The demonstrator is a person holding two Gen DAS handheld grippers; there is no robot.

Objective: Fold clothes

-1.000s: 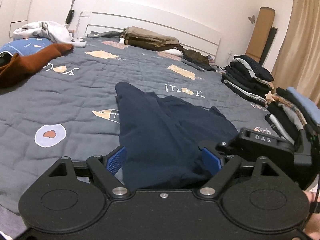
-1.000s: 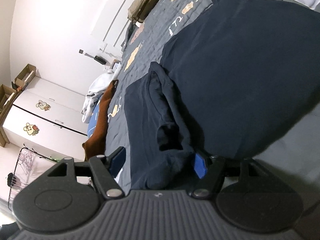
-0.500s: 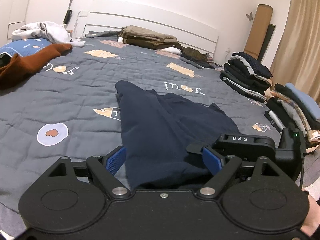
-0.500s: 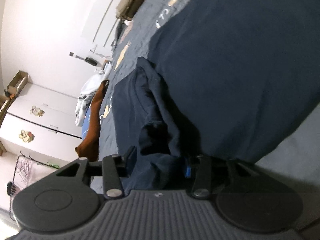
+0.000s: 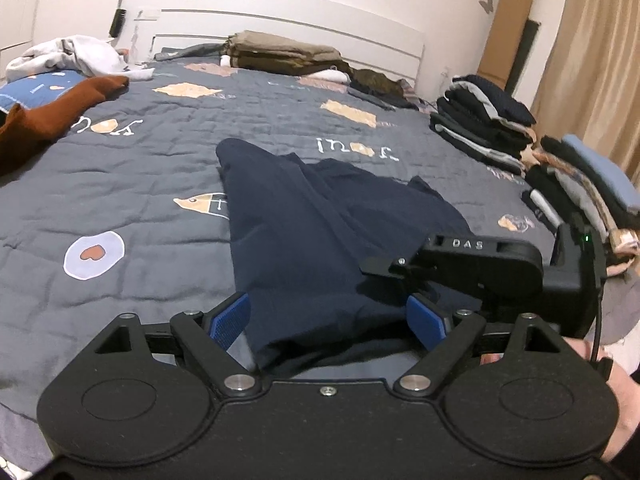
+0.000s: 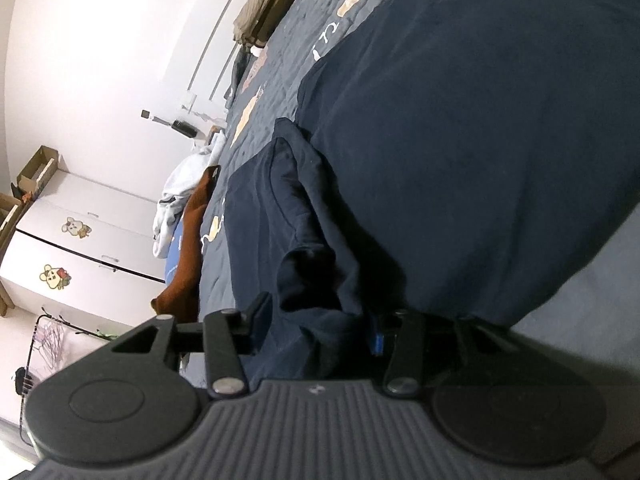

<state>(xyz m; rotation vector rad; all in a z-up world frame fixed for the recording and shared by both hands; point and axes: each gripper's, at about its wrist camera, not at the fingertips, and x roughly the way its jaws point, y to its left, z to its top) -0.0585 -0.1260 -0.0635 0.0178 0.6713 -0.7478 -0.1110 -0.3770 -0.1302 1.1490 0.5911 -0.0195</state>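
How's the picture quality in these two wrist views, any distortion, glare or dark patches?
Left wrist view: fisheye bends the headboard, lighting even and warm, the navy garment sharp. Right wrist view: scene rolled sideways, wall washed out by glare, the garment nearly featureless in shadow, slightly soft.

White letters "DAS" stand on the black body of the right gripper (image 5: 466, 266), and the grey bedspread (image 5: 160, 168) bears cursive "you" prints.
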